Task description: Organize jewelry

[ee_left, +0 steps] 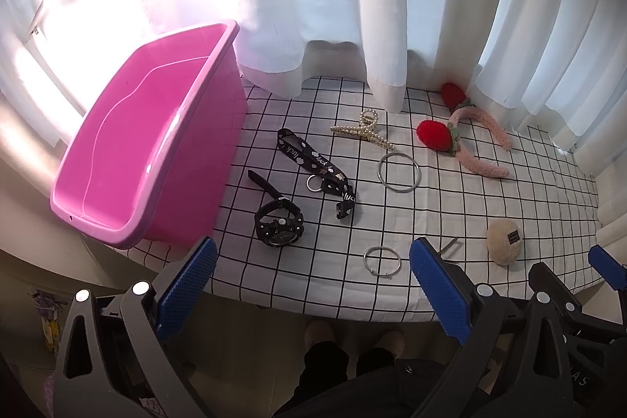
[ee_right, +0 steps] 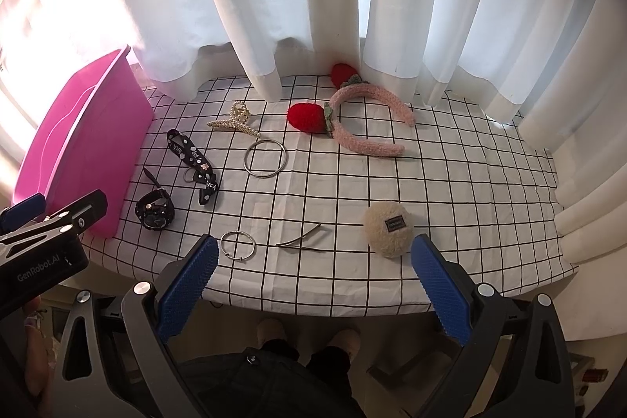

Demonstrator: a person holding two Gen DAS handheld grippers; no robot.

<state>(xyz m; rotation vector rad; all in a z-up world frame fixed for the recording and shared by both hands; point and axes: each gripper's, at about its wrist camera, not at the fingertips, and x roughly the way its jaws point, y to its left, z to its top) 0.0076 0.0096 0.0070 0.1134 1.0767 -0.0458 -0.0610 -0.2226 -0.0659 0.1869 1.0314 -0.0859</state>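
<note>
A pink bin (ee_left: pixel 117 222) (ee_right: pixel 82 151) stands at the table's left, with nothing visible inside. On the checked cloth lie a black watch (ee_left: pixel 279 222) (ee_right: pixel 153 209), a black "luck" strap (ee_left: pixel 317 169) (ee_right: pixel 192 165), a pearl claw clip (ee_left: pixel 363 131) (ee_right: pixel 235 123), a large silver bangle (ee_left: pixel 399 171) (ee_right: pixel 267 158), a small silver bracelet (ee_left: pixel 381 261) (ee_right: pixel 237 244), a pink strawberry headband (ee_left: pixel 482 143) (ee_right: pixel 372 120), a cream fluffy clip (ee_left: pixel 504 241) (ee_right: pixel 388 230) and a thin metal hairpin (ee_right: pixel 299 241). My left gripper (ee_left: pixel 313 261) and right gripper (ee_right: pixel 315 257) are open and empty above the near edge.
White curtains (ee_right: pixel 313 6) hang along the table's far edge and right side. The cloth's front edge (ee_right: pixel 313 308) overhangs the table. The person's legs and slippers (ee_right: pixel 309 339) show below. The left gripper's body (ee_right: pixel 43 241) shows at the left of the right wrist view.
</note>
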